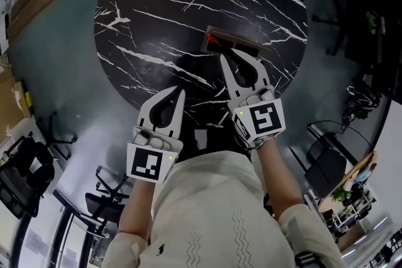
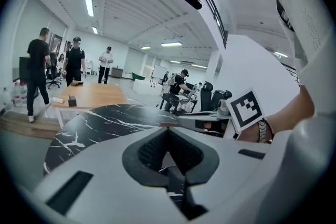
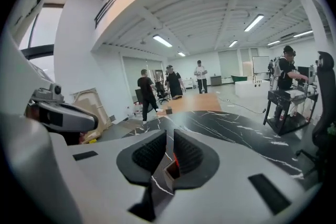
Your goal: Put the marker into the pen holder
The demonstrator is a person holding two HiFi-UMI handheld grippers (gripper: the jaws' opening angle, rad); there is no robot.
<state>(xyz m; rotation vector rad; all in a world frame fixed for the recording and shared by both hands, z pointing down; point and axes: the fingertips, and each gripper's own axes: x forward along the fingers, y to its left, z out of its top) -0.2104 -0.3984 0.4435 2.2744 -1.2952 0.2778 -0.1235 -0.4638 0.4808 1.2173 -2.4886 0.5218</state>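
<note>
Right gripper point(image 1: 225, 56) was out over the black marble table point(image 1: 157, 9), its tips just beside the near edge of the brown pen holder point(image 1: 235, 45). Its tongs stood a narrow slit apart with nothing between the pads; only the holder and a flash of red showed through the gap. That red was the marker point(image 1: 213, 40), sitting at the holder's left end and, as far as the head view let me judge, already inside it. I'd call this the closing step: marker dropped, gripper free. The next move called for a clean pull-back, straight away from the holder, without nudging that light-looking box across the slick top. Left gripper point(image 1: 182, 91) hung back over the near rim of the table, tongs pressed together and empty, taking no part.

The count: one marker, one pen holder, one round table, two grippers. Several people stood far off in the room
</note>
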